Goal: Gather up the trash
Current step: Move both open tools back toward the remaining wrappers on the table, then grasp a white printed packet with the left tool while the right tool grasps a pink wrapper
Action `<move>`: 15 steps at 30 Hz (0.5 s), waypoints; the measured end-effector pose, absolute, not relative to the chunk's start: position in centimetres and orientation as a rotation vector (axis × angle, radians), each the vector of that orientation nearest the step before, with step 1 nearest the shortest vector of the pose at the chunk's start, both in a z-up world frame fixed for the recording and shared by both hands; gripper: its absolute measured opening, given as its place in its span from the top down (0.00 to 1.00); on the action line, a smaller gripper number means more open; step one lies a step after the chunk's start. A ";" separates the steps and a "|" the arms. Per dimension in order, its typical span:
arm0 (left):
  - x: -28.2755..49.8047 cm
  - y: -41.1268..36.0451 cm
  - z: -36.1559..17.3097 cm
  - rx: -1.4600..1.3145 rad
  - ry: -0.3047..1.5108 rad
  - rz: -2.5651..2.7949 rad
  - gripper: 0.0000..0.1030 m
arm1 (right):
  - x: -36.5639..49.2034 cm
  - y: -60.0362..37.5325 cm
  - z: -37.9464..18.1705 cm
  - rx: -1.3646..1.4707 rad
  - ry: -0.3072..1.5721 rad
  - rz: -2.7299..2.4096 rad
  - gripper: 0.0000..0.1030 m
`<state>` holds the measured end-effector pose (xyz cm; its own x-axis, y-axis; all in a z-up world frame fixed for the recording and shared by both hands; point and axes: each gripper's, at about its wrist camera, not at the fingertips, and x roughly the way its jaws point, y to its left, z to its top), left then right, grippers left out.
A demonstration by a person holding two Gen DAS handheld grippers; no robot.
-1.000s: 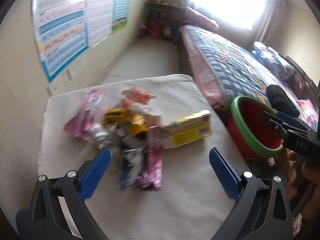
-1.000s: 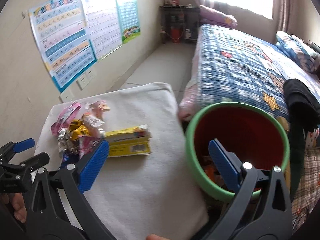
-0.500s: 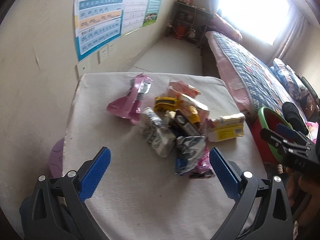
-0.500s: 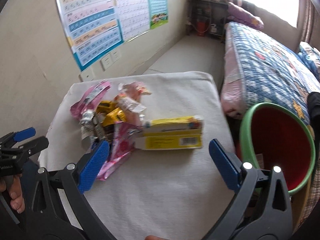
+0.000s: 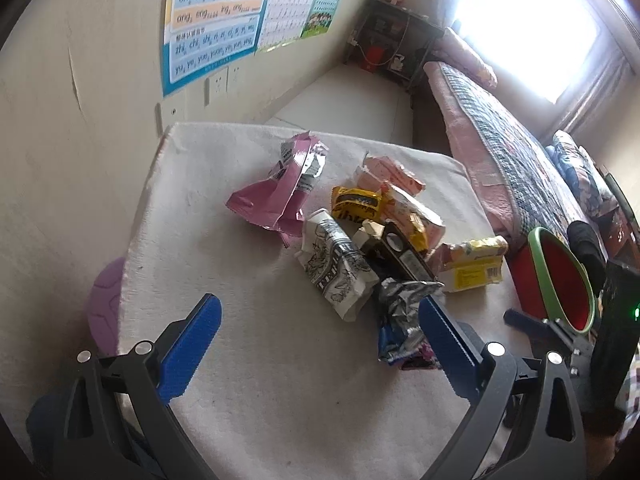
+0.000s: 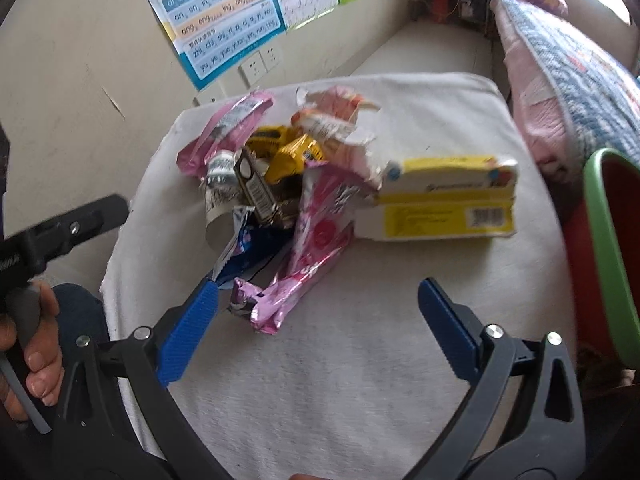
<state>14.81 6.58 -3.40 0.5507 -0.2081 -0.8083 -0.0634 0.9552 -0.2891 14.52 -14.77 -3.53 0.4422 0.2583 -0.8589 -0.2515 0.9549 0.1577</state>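
Now both hand-held grippers, left (image 5: 318,328) and right (image 6: 318,312), hover spread wide and empty above the wrapper pile (image 6: 288,184) on the white tabletop (image 6: 360,380); the green-rimmed bin (image 6: 608,248) stands beside it.

My heap of crumpled wrappers (image 5: 360,240) mid-table, yellow box (image 6: 444,200) flat at its right, red green-rimmed bin (image 5: 560,280) far right.
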 end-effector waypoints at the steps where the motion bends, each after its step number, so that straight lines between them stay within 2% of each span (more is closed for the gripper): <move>1: 15.1 6.6 -3.7 -0.306 0.997 -0.087 0.09 | 14.6 -14.6 -3.8 0.012 1.074 0.321 0.06; 8: 18.1 6.2 -5.8 -0.370 1.053 -0.124 0.12 | 15.3 -13.8 -5.4 0.033 1.119 0.344 0.19; 12: 19.5 5.6 -7.4 -0.410 1.101 -0.148 0.24 | 15.6 -13.5 -6.1 0.049 1.135 0.359 0.28; 14: 19.9 5.1 -8.0 -0.410 1.116 -0.153 0.31 | 15.7 -13.5 -6.4 0.053 1.143 0.368 0.36; 15: 20.1 4.8 -8.4 -0.413 1.129 -0.160 0.37 | 15.8 -13.5 -6.6 0.058 1.146 0.372 0.37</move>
<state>20.12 4.78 -8.39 0.4262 -0.3292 -0.8426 -0.0826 0.9134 -0.3986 15.75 -13.53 -6.59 0.3577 0.3178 -0.8781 -0.2591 0.9372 0.2336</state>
